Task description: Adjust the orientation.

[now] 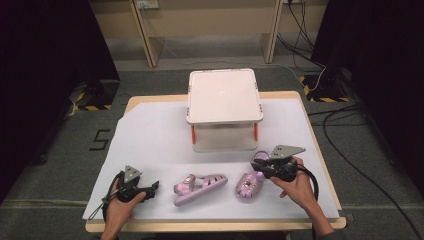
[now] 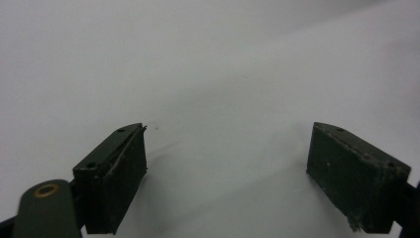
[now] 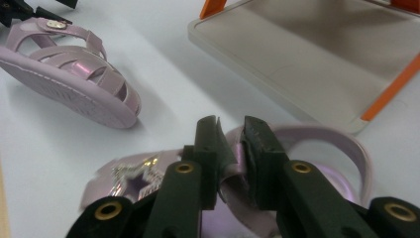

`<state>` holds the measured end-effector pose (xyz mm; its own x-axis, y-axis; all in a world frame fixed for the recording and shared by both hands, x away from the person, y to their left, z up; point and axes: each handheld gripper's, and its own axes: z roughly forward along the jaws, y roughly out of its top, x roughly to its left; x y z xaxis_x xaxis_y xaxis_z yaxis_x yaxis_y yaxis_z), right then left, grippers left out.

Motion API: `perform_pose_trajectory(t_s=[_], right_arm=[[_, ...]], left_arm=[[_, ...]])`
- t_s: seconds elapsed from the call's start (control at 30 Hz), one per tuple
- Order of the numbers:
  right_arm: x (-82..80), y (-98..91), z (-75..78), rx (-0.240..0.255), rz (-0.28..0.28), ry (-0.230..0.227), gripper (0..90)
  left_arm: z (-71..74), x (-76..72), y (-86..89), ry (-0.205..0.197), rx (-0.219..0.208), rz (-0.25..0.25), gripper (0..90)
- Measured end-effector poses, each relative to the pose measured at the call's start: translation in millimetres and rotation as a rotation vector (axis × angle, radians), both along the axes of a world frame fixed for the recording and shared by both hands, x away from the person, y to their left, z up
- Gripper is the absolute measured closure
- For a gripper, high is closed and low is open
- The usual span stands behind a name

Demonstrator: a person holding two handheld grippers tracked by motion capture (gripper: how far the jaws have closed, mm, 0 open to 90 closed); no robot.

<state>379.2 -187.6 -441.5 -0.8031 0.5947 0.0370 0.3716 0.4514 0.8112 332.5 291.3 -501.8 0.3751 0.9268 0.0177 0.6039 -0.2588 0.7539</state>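
Two pink sandals lie near the front of the white-covered table [image 1: 150, 135]. The left sandal [image 1: 200, 187] [image 3: 69, 74] rests tipped on its side. My right gripper [image 1: 259, 167] [image 3: 232, 124] is shut on a strap of the right sandal [image 1: 248, 185] [image 3: 322, 144], and the strap is pinched and folded between the pads. To the left of both sandals, my left gripper [image 1: 154, 187] [image 2: 228, 148] rests low over the cover. Its jaws stand wide open with nothing between them.
A white two-level rack [image 1: 224, 95] with orange posts stands at the middle back of the table, and its lower shelf [image 3: 307, 64] is close beyond the held sandal. Cables trail on the floor to the right.
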Motion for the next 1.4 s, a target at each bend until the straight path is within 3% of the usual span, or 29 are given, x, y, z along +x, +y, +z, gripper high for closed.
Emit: perform_pose_trajectory(t_s=[0.13,0.17,0.2,0.23,0.3,0.37,0.43,0.47,0.5,0.57,0.6,0.8,0.83,0.87,0.93,1.03,1.07,1.1,1.13,1.17,1.2,1.23,1.27,1.3,1.37,1.4], right_arm=[[-8.5,-6.0,3.4,0.008,-0.042,0.012,79.5],[-12.7,-12.4,4.2,0.033,-0.087,0.025,80.3],[-12.7,-12.4,4.2,0.033,-0.087,0.025,80.3],[-14.9,-19.9,3.8,0.070,-0.150,0.034,80.9],[-14.6,-26.7,3.2,0.102,-0.205,0.029,81.1],[-14.8,-31.0,2.6,0.124,-0.236,0.038,80.7],[-14.8,-33.6,1.7,0.126,-0.246,0.048,78.2],[-16.1,-36.8,-0.1,0.125,-0.265,0.079,63.8],[-16.6,-38.8,-0.9,0.097,-0.258,0.097,61.7],[-17.5,-40.8,-1.4,0.096,-0.254,0.109,61.4],[-22.2,-46.0,-2.2,0.094,-0.228,0.135,59.3],[-41.3,-51.7,2.5,0.039,-0.191,0.137,59.9],[-44.5,-51.7,3.4,0.038,-0.181,0.132,64.9],[-47.6,-51.1,3.3,0.025,-0.135,0.120,78.0],[-47.3,-50.0,1.9,0.033,-0.109,0.132,80.3],[-47.2,-45.3,0.9,0.025,-0.119,0.122,81.9],[-46.6,-44.4,0.5,0.092,-0.135,0.140,82.9],[-46.6,-44.4,0.5,0.092,-0.135,0.140,82.9],[-43.7,-41.9,-1.7,0.173,-0.169,0.155,83.1],[-43.7,-41.9,-1.7,0.173,-0.169,0.155,83.1],[-40.7,-40.2,-2.9,0.214,-0.187,0.162,83.0],[-33.8,-35.6,-5.8,0.299,-0.236,0.175,82.8],[-33.8,-35.6,-5.8,0.299,-0.236,0.175,82.8],[-26.3,-29.1,-8.2,0.330,-0.279,0.157,82.5],[-20.9,-22.3,-10.5,0.299,-0.301,0.131,81.3],[-19.6,-19.1,-12.1,0.301,-0.302,0.140,79.9]], left_arm=[[1.4,-0.3,1.7,-0.006,-0.004,0.006,15.0],[1.6,-0.5,3.4,-0.005,-0.007,0.012,15.0],[1.6,-0.5,3.4,-0.005,-0.007,0.012,15.0],[1.5,-0.5,3.7,-0.005,-0.005,0.012,15.0],[1.3,-0.2,2.3,-0.006,-0.009,0.010,15.0],[1.4,-0.2,1.5,-0.008,-0.011,0.009,15.0],[1.5,0.0,0.5,-0.010,-0.009,0.006,15.0],[1.3,-0.1,0.4,-0.010,-0.009,0.005,15.0],[1.3,-0.1,0.6,-0.009,-0.007,0.004,15.0],[1.2,-0.1,0.7,-0.008,-0.007,0.004,15.0],[1.1,0.0,0.7,-0.008,-0.005,0.003,15.0],[0.3,0.3,0.2,-0.008,-0.008,0.003,15.0],[0.3,0.4,0.1,-0.006,-0.006,0.002,15.0],[0.0,1.0,-0.3,-0.005,-0.005,0.001,15.0],[0.1,1.4,-0.5,-0.004,-0.004,-0.001,15.0],[0.7,1.5,-0.9,-0.007,-0.007,-0.003,15.1],[0.6,1.6,-0.7,-0.005,-0.005,-0.003,15.1],[0.5,1.8,-0.5,-0.005,-0.004,-0.002,15.1],[0.7,2.0,-0.4,-0.008,-0.005,0.000,15.1],[0.7,2.0,-0.4,-0.008,-0.005,0.000,15.2],[0.8,2.1,-0.7,-0.011,-0.009,0.001,15.2],[0.9,1.9,-1.0,-0.012,-0.011,0.002,15.1],[0.9,1.9,-1.0,-0.012,-0.011,0.002,15.1],[1.1,1.6,-0.9,-0.011,-0.008,0.000,15.2],[1.2,1.6,-0.7,-0.009,-0.006,-0.002,15.1],[1.1,1.6,-0.9,-0.011,-0.008,-0.001,15.2]])
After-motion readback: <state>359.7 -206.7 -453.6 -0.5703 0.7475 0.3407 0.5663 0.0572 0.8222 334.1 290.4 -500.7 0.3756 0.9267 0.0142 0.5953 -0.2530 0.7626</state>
